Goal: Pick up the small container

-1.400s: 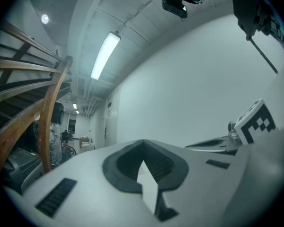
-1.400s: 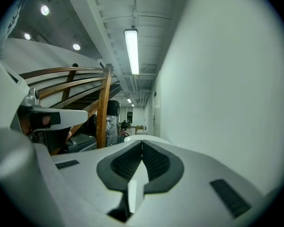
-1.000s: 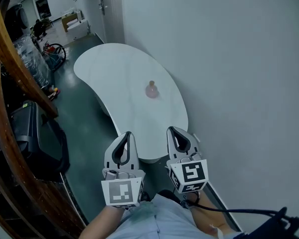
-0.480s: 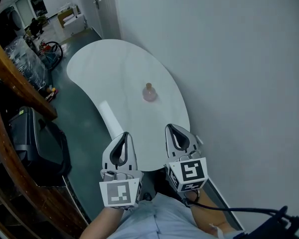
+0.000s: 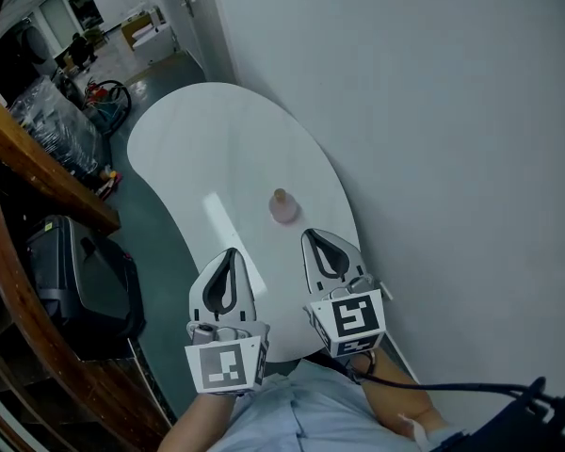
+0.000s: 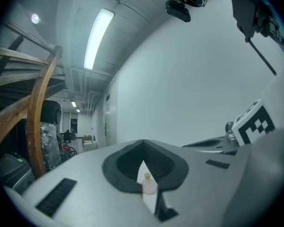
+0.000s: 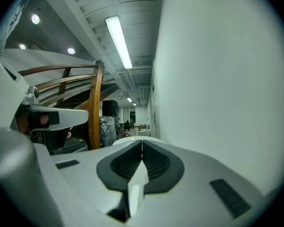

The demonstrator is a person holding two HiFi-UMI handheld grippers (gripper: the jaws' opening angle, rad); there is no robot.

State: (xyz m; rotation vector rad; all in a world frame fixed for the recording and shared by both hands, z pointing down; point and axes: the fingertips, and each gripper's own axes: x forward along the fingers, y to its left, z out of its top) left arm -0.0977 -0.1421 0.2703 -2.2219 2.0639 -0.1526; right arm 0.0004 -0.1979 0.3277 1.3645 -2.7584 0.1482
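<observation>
A small pink container (image 5: 282, 207) with a tan stopper stands upright on the white kidney-shaped table (image 5: 207, 149), close to the wall side. My left gripper (image 5: 228, 252) hovers over the table's near end, shut and empty, a short way short of the container and left of it. Through the gap behind its tips the left gripper view shows the container (image 6: 148, 185) ahead. My right gripper (image 5: 313, 234) is also shut and empty, its tip just short of the container and slightly right. In the right gripper view the jaws (image 7: 142, 142) meet with nothing between them.
A pale wall (image 5: 433, 139) runs along the table's right side. On the left, a curved wooden stair rail (image 5: 38, 172) and a black case (image 5: 71, 276) stand on the dark green floor. Wrapped goods and a wheeled frame (image 5: 99, 97) sit beyond the table's far end.
Both grippers have moved forward over the table's near end, and the container now lies much closer to their tips. Both stay shut.
</observation>
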